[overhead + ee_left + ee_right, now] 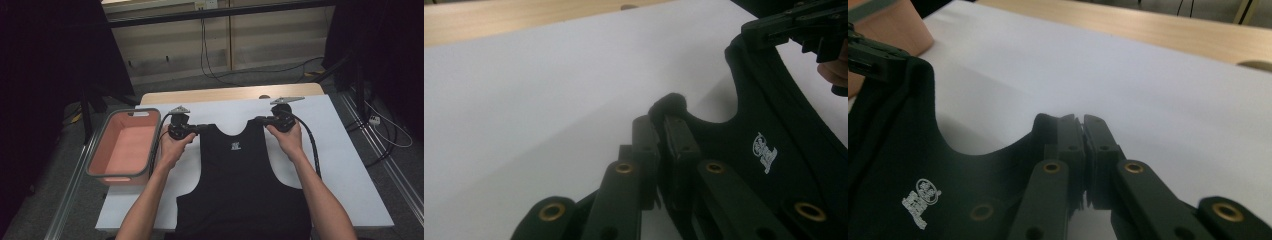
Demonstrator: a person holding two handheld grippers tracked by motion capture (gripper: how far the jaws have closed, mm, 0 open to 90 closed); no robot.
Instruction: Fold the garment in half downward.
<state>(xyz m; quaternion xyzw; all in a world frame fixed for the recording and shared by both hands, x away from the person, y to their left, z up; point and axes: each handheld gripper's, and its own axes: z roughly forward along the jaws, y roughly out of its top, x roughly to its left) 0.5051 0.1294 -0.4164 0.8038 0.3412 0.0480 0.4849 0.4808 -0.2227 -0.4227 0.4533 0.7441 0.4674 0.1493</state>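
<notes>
The black vest lies flat on the white table, each shoulder strap pinched in closed jaws: left gripper, right gripper. Lift both evenly, keeping straps taut, so it clears the pink basket beside it.

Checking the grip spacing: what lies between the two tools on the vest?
The vest's scooped neckline, with white table cover showing through, in the high view.
</notes>
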